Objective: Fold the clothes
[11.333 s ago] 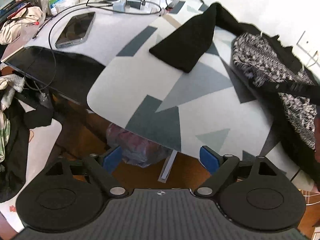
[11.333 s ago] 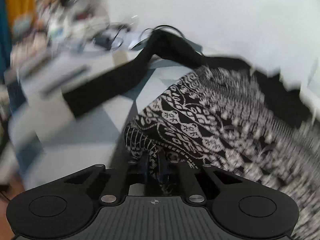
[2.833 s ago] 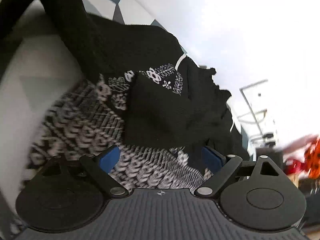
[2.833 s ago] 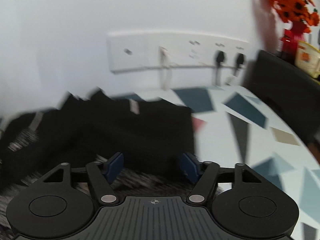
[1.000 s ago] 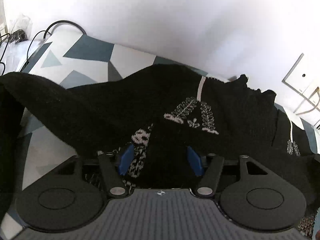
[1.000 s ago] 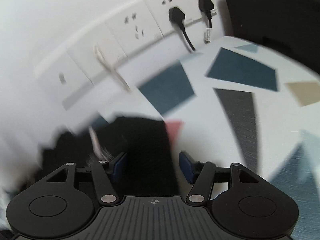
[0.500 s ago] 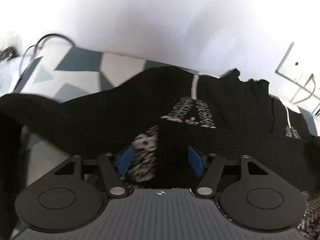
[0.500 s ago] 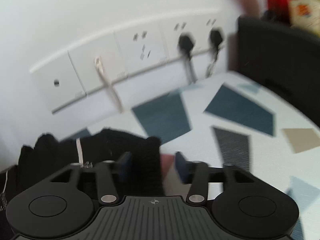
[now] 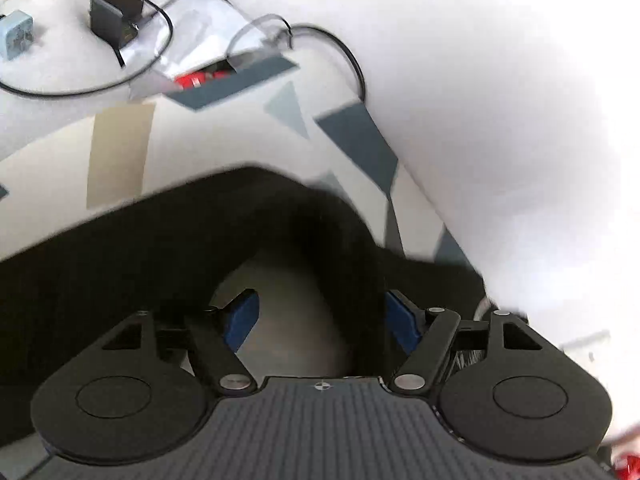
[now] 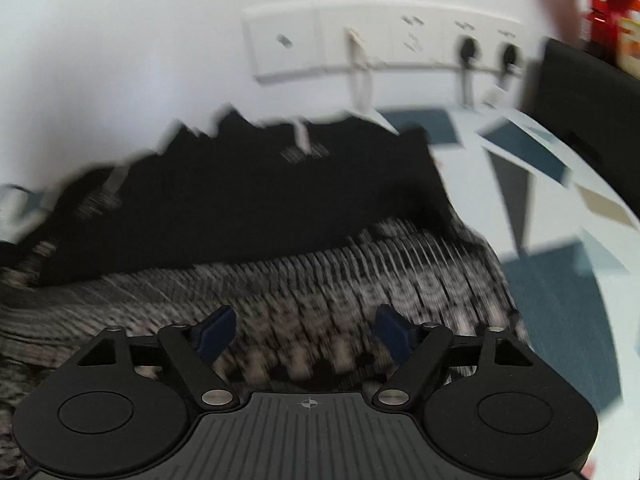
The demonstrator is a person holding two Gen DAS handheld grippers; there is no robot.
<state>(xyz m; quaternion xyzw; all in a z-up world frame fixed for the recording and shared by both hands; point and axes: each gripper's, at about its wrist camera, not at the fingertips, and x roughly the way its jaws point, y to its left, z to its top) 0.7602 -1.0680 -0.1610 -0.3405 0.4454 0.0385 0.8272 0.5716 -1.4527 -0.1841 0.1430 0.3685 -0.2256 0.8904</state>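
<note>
Fingers of the left gripper (image 9: 322,316) are opening over bare worktop (image 9: 120,148), the sweater (image 9: 160,236)'s black sleeve draped just beyond; cables (image 9: 152,12) lie farther back. Only the right view shows the right gripper (image 10: 306,330), likewise opening, empty above patterned knit, and wall sockets (image 10: 468,48) beyond.

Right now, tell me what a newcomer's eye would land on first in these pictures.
The black-and-white patterned sweater fills the lower middle of the right wrist view, heaped on the geometric-print table, with the right gripper opening above it, nothing pinched. Behind it, a white socket strip runs along the wall. In the left wrist view a black sleeve sweeps across the table, passing between the pads of the opening left gripper.
</note>
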